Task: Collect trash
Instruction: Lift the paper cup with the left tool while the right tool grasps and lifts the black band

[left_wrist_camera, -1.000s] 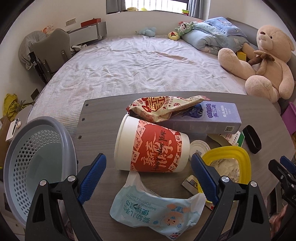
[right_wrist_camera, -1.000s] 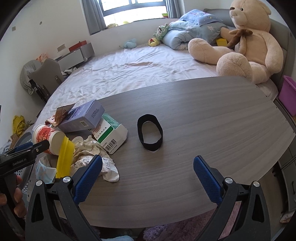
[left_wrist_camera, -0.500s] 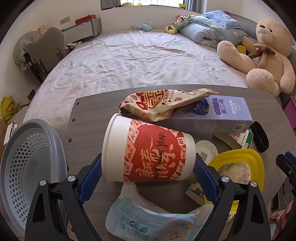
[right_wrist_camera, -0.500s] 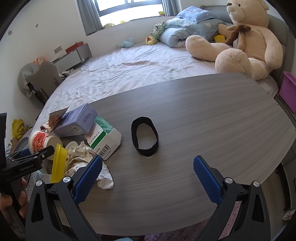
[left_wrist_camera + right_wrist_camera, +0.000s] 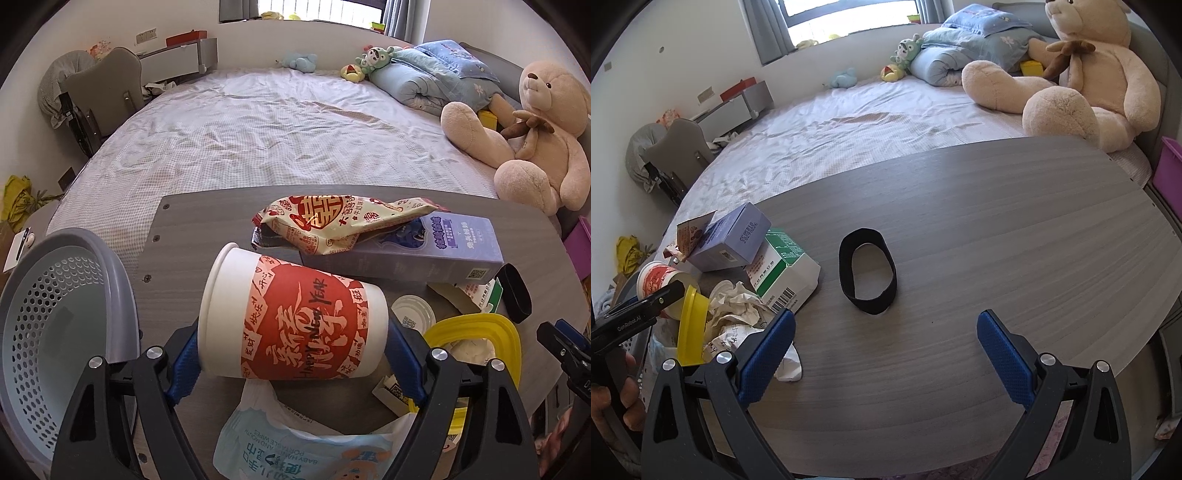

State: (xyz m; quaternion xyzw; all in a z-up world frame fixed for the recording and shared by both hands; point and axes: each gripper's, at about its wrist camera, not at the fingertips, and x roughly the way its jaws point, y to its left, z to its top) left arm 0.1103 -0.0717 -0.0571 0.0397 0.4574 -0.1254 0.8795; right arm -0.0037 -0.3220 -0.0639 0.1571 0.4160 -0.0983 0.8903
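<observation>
- My left gripper [image 5: 291,354] brackets the red-and-white paper cup [image 5: 291,314], which lies on its side between the blue pads; both appear to touch its ends, so I judge the cup grasped, lengthwise.
- Risk: an end-to-end hold on thin paper could buckle or slip out on the way to the grey basket [image 5: 66,325], off to the claw's left.
- The wipes packet [image 5: 306,439] under the claw might snag.
- My right gripper [image 5: 884,350] hangs released, a black band [image 5: 868,275] ahead of it.
- Grey wood table [image 5: 997,240]; bed [image 5: 266,129] beyond.

Red-and-white paper cup [image 5: 295,325], grey basket [image 5: 55,314]
</observation>
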